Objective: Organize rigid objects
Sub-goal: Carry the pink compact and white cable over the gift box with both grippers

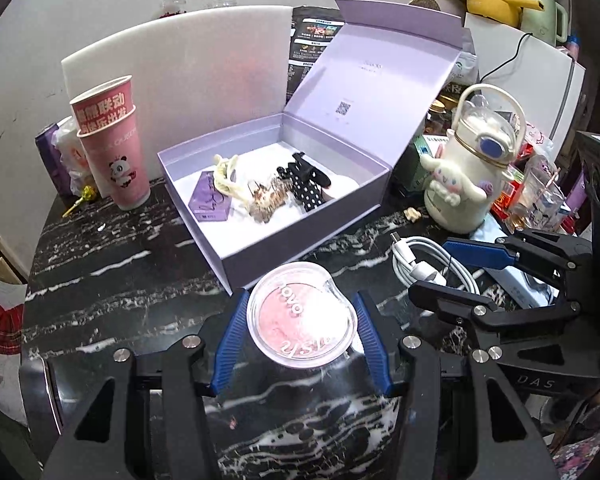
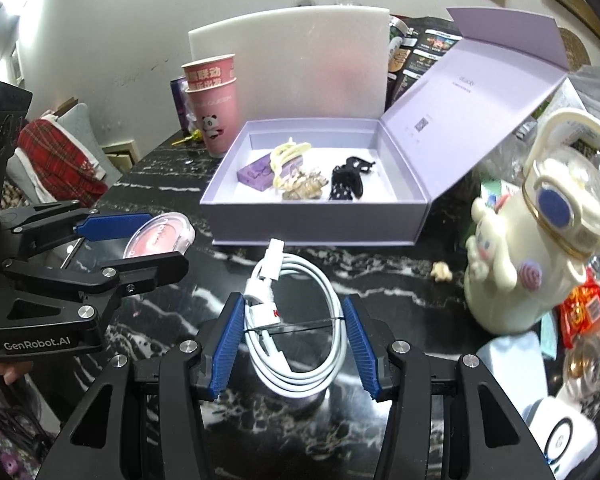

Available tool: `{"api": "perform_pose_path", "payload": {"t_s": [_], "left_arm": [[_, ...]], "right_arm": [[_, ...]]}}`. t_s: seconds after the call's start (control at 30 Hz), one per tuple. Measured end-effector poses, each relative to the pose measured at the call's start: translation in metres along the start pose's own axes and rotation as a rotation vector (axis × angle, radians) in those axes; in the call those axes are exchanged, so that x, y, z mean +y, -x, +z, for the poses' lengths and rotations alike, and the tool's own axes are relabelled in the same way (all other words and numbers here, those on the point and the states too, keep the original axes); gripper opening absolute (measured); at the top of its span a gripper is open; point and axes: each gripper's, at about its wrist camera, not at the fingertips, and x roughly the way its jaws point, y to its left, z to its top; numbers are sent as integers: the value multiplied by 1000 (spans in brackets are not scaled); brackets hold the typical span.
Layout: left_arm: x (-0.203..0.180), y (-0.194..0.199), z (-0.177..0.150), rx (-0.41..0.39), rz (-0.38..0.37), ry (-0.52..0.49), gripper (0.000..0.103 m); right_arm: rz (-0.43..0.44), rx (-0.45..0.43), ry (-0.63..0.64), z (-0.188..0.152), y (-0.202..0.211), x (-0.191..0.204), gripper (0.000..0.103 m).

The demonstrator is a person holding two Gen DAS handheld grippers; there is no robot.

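4 items already lying in the open lilac box (image 1: 236,248): purple packet (image 1: 211,199), cream clip (image 1: 226,176), gold clip (image 1: 266,198), black dotted clip (image 1: 306,184). Left gripper (image 1: 300,334) clamped on pink compact (image 1: 300,316) just short of the box; right gripper (image 2: 294,340) pressed on coiled white cable (image 2: 296,320) above the marble table (image 2: 380,280). Both loads yet to go in; stray bits and clutter beside the bottle (image 2: 540,240) seemingly outstanding.

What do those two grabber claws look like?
Both are made of black plastic arms joined by shiny silver bolts. The left gripper and the right gripper each have two fingers lined with ribbed blue pads. White lettering on the left one's side reads GenRobot.AI. Flowery purple fabric shows at the picture edges behind them.
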Motion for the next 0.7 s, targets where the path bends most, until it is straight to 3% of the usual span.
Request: {"api": "perform_pose_path", "payload": {"t_s": [0.7], "left_arm": [[22, -14, 50, -43, 25, -9, 53]], "right_arm": [[9, -42, 24, 46, -16, -18, 50]]}}
